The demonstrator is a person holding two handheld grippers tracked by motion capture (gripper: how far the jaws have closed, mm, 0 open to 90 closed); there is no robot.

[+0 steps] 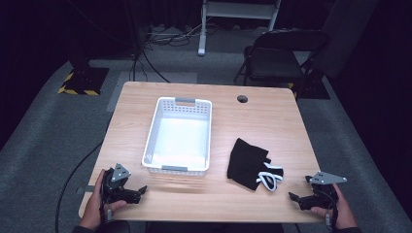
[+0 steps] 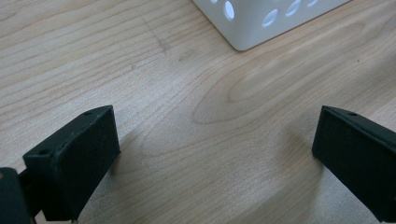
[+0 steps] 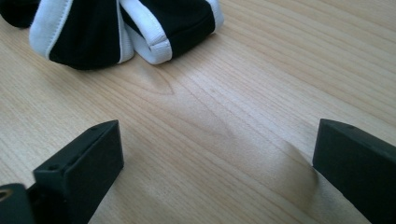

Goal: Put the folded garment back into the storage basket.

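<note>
Here the black garment (image 1: 248,162) lies crumpled on the wooden table (image 1: 272,111), at about four o'clock from the white perforated basket (image 1: 154,128). It is dark fabric with white-edged bands (image 3: 149,35) bunched at its near end. The right gripper (image 1: 300,198) rests at five o'clock from it, jaws spread wide. The left gripper (image 1: 137,193), at the basket's seven o'clock, is also spread, holding nothing.

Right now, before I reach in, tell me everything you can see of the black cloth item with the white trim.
The black cloth item looks like soft knit fabric, folded flat, with white-edged cuffs bunched at its near right end. It lies on the wooden table, right of the white basket and apart from it. Nothing grips it; the open right gripper rests nearby, short of it.
</note>
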